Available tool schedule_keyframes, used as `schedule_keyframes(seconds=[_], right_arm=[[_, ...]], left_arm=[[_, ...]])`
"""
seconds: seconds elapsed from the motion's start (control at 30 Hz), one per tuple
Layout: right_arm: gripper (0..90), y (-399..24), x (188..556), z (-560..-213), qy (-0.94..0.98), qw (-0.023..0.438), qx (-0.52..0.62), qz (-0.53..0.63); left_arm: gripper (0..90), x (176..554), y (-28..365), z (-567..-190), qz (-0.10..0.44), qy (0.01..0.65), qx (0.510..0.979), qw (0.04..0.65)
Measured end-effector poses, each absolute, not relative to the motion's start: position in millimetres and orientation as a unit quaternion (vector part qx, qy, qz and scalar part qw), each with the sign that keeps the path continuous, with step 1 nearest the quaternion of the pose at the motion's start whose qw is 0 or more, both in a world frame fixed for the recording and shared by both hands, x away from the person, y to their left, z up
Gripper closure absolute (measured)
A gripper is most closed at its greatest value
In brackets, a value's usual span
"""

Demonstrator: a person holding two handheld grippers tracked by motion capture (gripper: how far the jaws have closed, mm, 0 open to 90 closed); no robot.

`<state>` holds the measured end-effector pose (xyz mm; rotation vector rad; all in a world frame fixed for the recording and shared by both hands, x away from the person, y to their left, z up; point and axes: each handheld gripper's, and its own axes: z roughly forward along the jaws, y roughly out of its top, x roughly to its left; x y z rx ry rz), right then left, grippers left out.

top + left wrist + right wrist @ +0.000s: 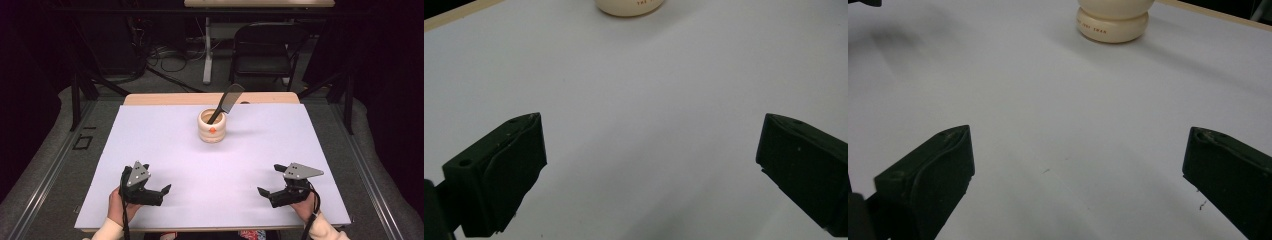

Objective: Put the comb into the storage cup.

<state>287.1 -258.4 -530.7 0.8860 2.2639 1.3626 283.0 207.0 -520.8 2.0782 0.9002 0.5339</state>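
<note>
The cream pot (212, 126) stands upright toward the far middle of my white table sheet (165, 150), with the black spatula (227, 102) leaning out of its mouth to the right, handle end down inside. As I judge it, the work is either finished with the spatula stowed or not yet begun with it waiting to be drawn; nothing is in my grip either way. An orange mark sits on the pot's front, and in my right gripper view small reddish lettering runs round the pot's lower bulge, too blurred to read. My left gripper (159, 193) and right gripper (268, 192) rest near my edge, well apart from the pot, both with jaws spread wide and empty
</note>
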Motion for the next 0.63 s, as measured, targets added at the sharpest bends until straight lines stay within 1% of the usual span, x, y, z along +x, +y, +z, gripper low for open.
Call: schedule_keyframes(seconds=[0.47,0.63], right_arm=[[0.0,-258.1,286.9,-531.0,0.801,0.175,0.308,0.482],[0.0,-259.1,287.8,-531.5,0.800,0.174,0.312,0.483]], left_arm=[[0.0,276.4,219.2,-523.5,0.219,0.370,0.809,0.402],[0.0,279.9,221.5,-529.5,0.225,0.373,0.812,0.387]])
